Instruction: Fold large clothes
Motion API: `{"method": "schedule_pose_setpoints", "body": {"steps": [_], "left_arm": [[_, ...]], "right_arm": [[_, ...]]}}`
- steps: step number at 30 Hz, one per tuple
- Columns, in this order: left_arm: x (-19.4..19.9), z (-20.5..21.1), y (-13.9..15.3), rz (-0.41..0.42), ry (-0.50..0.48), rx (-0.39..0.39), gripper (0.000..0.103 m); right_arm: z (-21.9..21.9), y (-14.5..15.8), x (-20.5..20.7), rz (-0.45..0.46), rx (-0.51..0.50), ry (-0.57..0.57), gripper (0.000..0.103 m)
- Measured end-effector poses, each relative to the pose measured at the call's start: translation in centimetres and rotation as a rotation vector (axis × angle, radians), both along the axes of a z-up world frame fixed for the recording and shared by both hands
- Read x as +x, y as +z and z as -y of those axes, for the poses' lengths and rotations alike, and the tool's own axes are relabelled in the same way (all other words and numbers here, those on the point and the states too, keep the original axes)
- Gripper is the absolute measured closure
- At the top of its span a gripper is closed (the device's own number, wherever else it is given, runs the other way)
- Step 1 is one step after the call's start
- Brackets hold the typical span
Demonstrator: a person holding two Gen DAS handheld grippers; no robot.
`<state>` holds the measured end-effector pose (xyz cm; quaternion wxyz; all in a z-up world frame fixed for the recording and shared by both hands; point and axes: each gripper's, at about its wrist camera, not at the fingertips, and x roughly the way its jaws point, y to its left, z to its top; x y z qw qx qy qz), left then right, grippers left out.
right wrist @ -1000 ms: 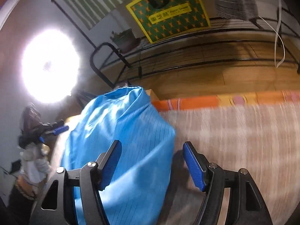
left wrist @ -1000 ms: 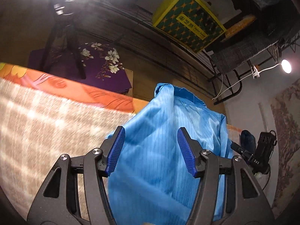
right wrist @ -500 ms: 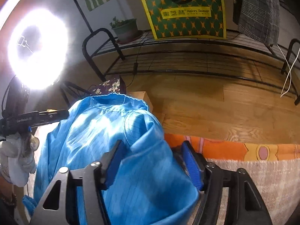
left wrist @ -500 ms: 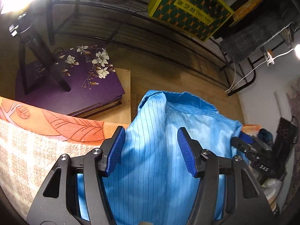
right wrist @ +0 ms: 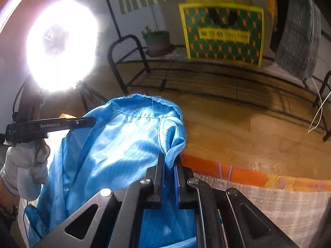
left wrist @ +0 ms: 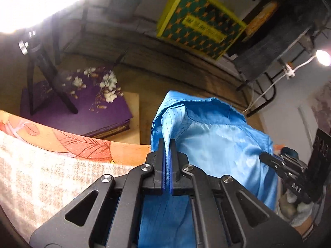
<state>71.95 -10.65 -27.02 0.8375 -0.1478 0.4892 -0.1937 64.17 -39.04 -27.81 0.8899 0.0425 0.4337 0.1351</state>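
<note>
A: Left hand-held gripper (left wrist: 167,144)?
B: Just clamped on a fold of the blue garment (left wrist: 211,144).
A: Right hand-held gripper (right wrist: 168,161)?
B: Just pinched the garment edge too.
A: Garment position?
B: Held up between both, hanging over the checked bed cover (left wrist: 41,175), purple box (left wrist: 82,103) at 10 o'clock.

A ring light (right wrist: 62,45) blows out to white glare at ten o'clock in both views, leaving the shelving (right wrist: 206,78) dim. Fisheye bending curves the edges, and the background is softly motion-blurred; a small lamp (left wrist: 323,57) glows at three o'clock.
</note>
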Motion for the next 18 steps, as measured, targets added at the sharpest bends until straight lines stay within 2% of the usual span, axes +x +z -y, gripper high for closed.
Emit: {"method": "schedule_pose_setpoints", "body": {"steps": [8,12,18], "left_arm": [[-5.0,-1.6,6.3,0.086,-0.066,-0.043,0.103],[-8.8,-2.8,9.3,0.132,-0.086,-0.048,0.103],[-16.0,-4.6,12.8,0.195,-0.107,-0.032,0.103]], "right_arm": [[-0.2,5.7,-3.4,0.063,0.021,0.063,0.099],[-1.1,9.6,-6.9,0.103,0.042,0.107,0.100],[-2.6,13.7,-13.5,0.149,0.057,0.150,0.100]]}}
